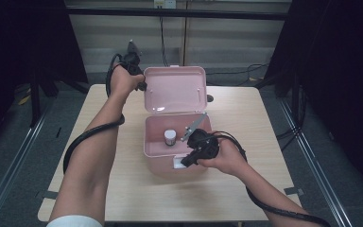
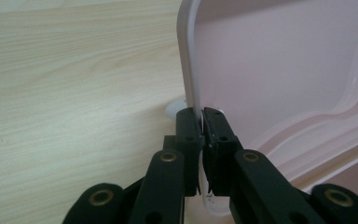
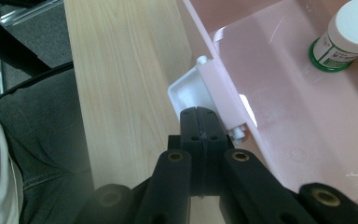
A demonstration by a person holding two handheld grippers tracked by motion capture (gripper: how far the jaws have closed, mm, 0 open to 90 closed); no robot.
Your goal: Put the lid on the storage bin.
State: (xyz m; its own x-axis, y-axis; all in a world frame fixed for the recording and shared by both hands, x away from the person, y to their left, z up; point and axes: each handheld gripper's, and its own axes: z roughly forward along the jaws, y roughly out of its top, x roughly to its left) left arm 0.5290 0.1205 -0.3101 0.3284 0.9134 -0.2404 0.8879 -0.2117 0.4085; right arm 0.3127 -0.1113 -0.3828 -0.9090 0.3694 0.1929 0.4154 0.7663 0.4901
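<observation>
The box sits mid-bench with its lid upright, pinched at the rim by the left hand-held gripper. The right hand-held gripper, closed empty, rests at the latch; a bottle stands inside.

Pale wooden table, an open pink box directly on it near the middle.

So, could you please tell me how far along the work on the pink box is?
Done: the lid of the pink box stands open, a small bottle inside. In hand: the left gripper pinches the lid's edge; the right gripper, jaws shut, rests at the white front latch. Left: probably closing or emptying it.
</observation>
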